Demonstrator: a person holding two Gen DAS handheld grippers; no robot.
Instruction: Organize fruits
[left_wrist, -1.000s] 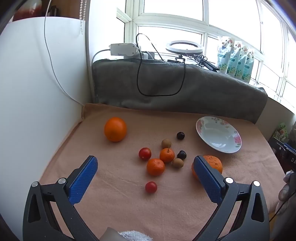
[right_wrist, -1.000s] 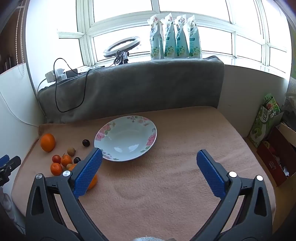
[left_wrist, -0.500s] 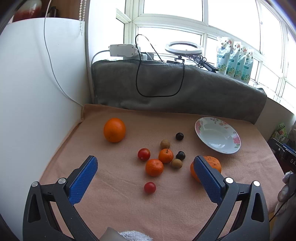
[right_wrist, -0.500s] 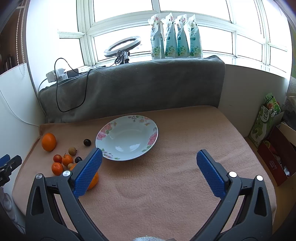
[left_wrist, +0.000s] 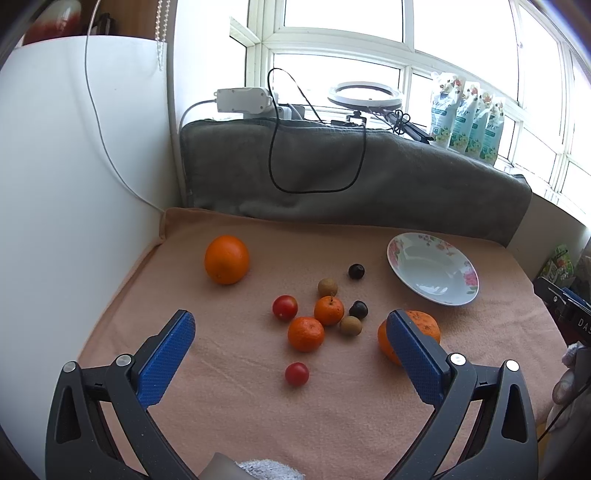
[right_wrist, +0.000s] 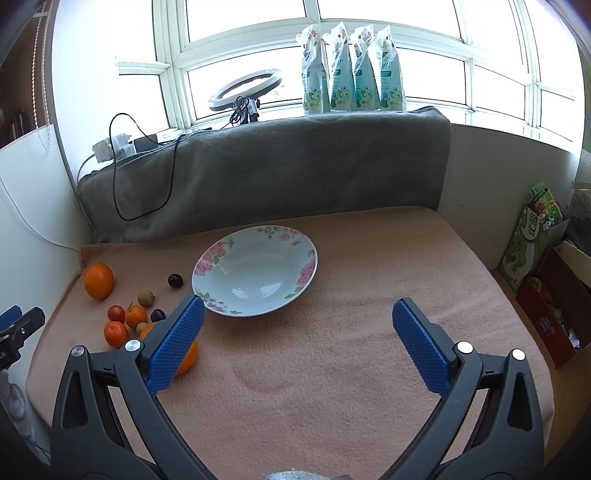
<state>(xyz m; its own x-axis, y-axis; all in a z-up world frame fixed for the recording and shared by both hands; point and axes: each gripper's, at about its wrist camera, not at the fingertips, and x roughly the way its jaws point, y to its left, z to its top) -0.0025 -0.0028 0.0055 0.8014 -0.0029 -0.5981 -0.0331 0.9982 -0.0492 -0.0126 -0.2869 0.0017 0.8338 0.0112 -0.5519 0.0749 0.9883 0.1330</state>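
Observation:
A white floral plate (left_wrist: 432, 272) (right_wrist: 255, 271) lies empty on the peach cloth. Left of it are loose fruits: a big orange (left_wrist: 226, 259) (right_wrist: 98, 281), two small tangerines (left_wrist: 306, 333) (left_wrist: 328, 310), two cherry tomatoes (left_wrist: 284, 307) (left_wrist: 296, 374), two brown longans (left_wrist: 327, 287) (left_wrist: 350, 325), two dark fruits (left_wrist: 356, 271) (left_wrist: 358, 309). A bumpy orange (left_wrist: 421, 328) (right_wrist: 186, 356) is partly hidden behind a finger in both views. My left gripper (left_wrist: 291, 338) is open and empty above the near fruits. My right gripper (right_wrist: 297, 321) is open and empty in front of the plate.
A grey blanket (right_wrist: 266, 173) covers the back ledge, with a black cable (left_wrist: 314, 162), a ring light (right_wrist: 245, 90) and several pouches (right_wrist: 351, 70) on the sill. A white wall (left_wrist: 74, 184) bounds the left. Boxes (right_wrist: 546, 288) stand beyond the right edge.
The left gripper has drawn back slightly, so the fruits sit a little farther off. The right gripper has shifted slightly. Both stay open.

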